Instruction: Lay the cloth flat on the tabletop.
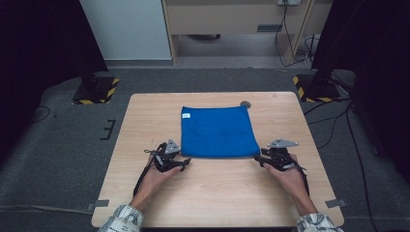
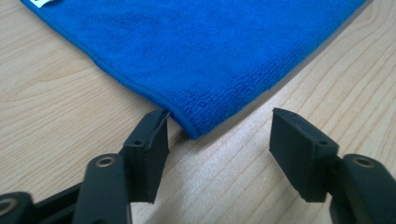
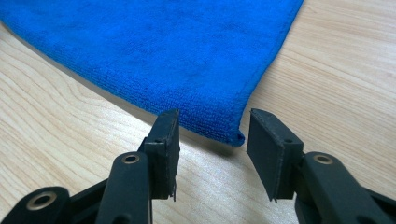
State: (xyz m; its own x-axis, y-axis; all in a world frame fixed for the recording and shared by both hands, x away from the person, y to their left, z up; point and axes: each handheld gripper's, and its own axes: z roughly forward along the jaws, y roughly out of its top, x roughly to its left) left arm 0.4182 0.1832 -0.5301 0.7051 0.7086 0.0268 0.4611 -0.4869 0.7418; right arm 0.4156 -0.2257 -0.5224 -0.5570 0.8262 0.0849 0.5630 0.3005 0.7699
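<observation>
We see a blue cloth (image 1: 217, 131) flat on the desk (image 1: 145, 125). Our left claw (image 2: 219, 140) and right claw (image 3: 212, 140) each sit spread at a near corner, pinching nothing.

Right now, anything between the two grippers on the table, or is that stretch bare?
High view: the near edge of the blue cloth spans between the left gripper and right gripper; below it, bare wooden table.
</observation>
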